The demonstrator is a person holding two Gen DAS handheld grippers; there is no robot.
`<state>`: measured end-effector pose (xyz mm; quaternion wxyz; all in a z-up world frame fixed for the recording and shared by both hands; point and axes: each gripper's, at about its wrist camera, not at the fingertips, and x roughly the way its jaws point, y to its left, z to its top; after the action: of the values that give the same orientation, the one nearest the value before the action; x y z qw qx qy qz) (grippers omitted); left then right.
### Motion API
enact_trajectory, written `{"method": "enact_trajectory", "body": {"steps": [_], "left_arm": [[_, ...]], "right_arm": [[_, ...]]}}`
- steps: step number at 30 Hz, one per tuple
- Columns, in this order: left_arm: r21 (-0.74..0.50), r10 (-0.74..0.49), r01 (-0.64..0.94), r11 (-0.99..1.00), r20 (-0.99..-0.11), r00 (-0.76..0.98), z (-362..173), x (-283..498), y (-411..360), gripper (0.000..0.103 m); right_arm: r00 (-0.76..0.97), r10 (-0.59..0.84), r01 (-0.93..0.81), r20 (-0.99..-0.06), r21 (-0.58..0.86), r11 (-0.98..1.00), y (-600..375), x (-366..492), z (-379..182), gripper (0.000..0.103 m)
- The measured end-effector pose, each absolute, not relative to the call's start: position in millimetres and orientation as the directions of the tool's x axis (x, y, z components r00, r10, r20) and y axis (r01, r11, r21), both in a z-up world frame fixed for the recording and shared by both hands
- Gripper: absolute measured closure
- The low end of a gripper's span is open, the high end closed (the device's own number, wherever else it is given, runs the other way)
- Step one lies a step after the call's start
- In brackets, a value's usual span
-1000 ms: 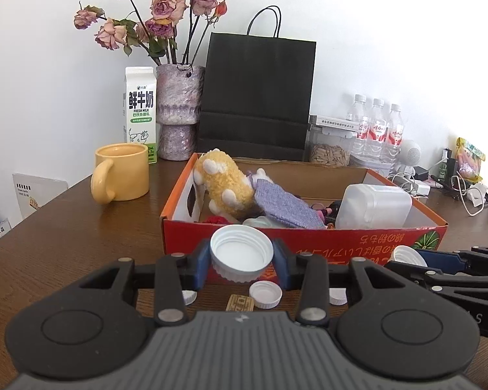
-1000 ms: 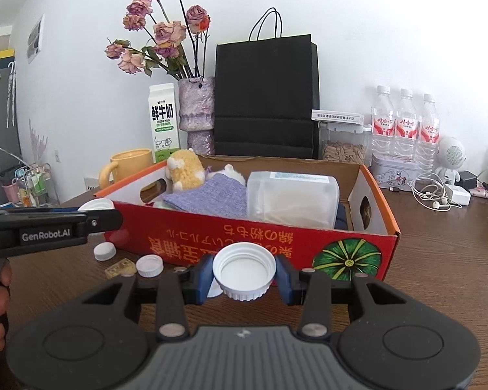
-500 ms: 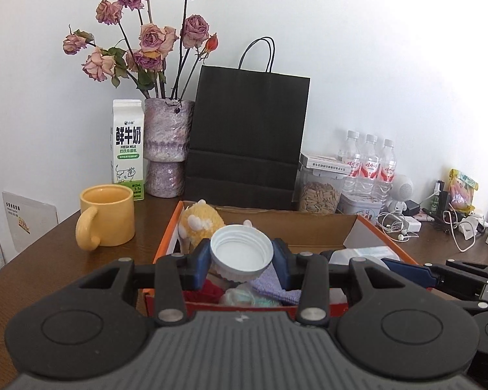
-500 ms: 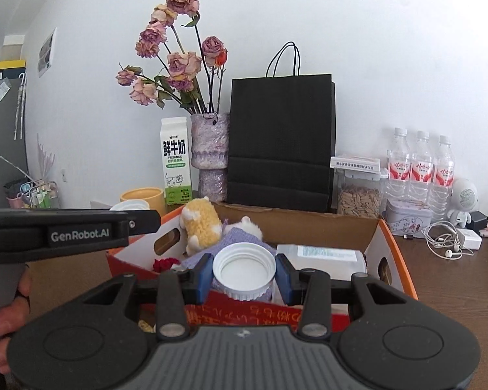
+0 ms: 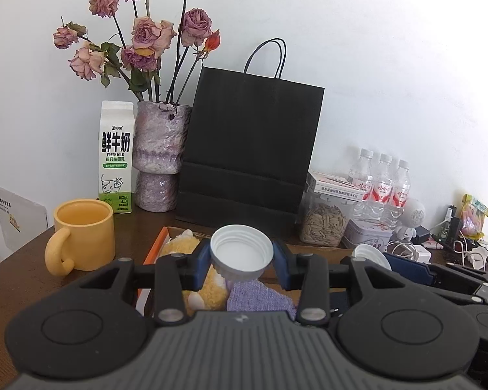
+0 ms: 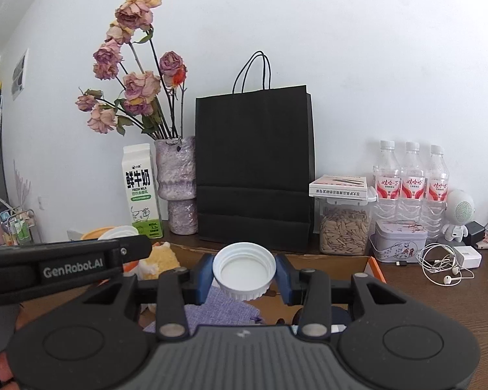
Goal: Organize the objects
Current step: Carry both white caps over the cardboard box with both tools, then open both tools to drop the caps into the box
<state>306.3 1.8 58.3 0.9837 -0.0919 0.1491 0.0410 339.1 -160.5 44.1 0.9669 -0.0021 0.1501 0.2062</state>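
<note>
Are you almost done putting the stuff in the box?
Partly. The plush toy and purple cloth already lie in the cardboard box. Each pair of tongs grips a white cap above it: left tongs on one white cap, right tongs on another white cap. Dropping both in is left.

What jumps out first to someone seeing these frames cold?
The white caps: the left gripper pinches one cap and the right gripper another cap, both open side toward the camera, above the cardboard box. Behind, against the wall, stand a black bag and a vase of dried roses.
</note>
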Motion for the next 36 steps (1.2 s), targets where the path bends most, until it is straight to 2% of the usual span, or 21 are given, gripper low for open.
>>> {"method": "enact_trajectory", "body": {"steps": [10,18,19,20,21,22,23,24,25,36], "left_arm": [[-0.135,0.062,-0.119,0.984,-0.364,0.929,48,351,2,0.062],[-0.113,0.067,-0.121,0.986,-0.395,0.916,40,359,5,0.059],[-0.112,0.064,-0.117,0.987,-0.393,0.917,40,358,5,0.052],[-0.111,0.063,-0.114,0.987,-0.384,0.921,40,355,5,0.041],[-0.105,0.080,-0.127,0.986,-0.374,0.924,40,353,5,0.037],[-0.097,0.100,-0.144,0.985,-0.364,0.926,41,351,6,0.025],[-0.099,0.106,-0.150,0.984,-0.354,0.929,43,350,8,0.008],[-0.109,0.103,-0.149,0.983,-0.346,0.932,43,348,11,0.000],[-0.119,0.108,-0.155,0.981,-0.332,0.937,44,345,13,0.000],[-0.110,0.116,-0.160,0.981,-0.327,0.938,45,338,15,0.000]], "right_arm": [[0.850,0.366,-0.385,-0.379,0.028,0.923,-159,384,37,0.064],[0.837,0.365,-0.394,-0.407,0.015,0.919,-158,391,30,0.063],[0.837,0.364,-0.393,-0.409,0.013,0.919,-157,390,30,0.059],[0.838,0.361,-0.390,-0.410,0.012,0.921,-158,390,30,0.048],[0.842,0.355,-0.385,-0.407,0.010,0.923,-158,389,30,0.044],[0.849,0.340,-0.371,-0.403,0.002,0.929,-159,388,30,0.036],[0.854,0.331,-0.363,-0.402,-0.003,0.932,-160,387,31,0.020],[0.858,0.328,-0.358,-0.395,-0.001,0.934,-161,387,31,0.011],[0.863,0.327,-0.352,-0.385,0.004,0.936,-163,386,32,0.000],[0.867,0.320,-0.344,-0.381,0.006,0.939,-168,385,32,0.000]]}}
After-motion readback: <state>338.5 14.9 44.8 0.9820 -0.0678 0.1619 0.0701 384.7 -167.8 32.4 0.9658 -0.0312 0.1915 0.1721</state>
